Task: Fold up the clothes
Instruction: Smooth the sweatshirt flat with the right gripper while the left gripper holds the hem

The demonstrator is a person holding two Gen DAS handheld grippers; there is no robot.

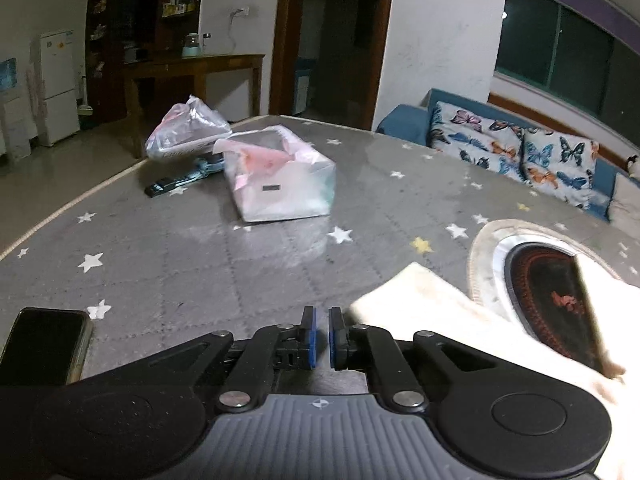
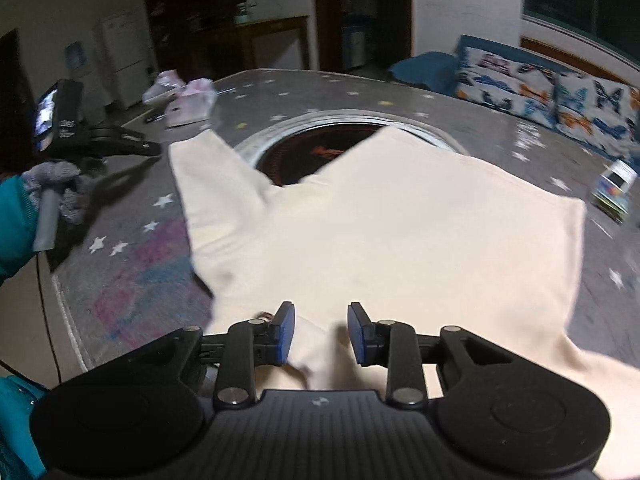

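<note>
Table point(image 1: 200, 264) holds phone point(image 1: 44, 344), bags point(image 1: 276, 176), garment point(image 2: 400, 220).

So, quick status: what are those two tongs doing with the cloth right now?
Left tongs nearly shut, empty, beside cream cloth. Right tongs open over its near edge. Cloth partly covers round burner.

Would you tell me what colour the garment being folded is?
The garment is plain cream, with no visible print; it shows best in the right wrist view.
</note>
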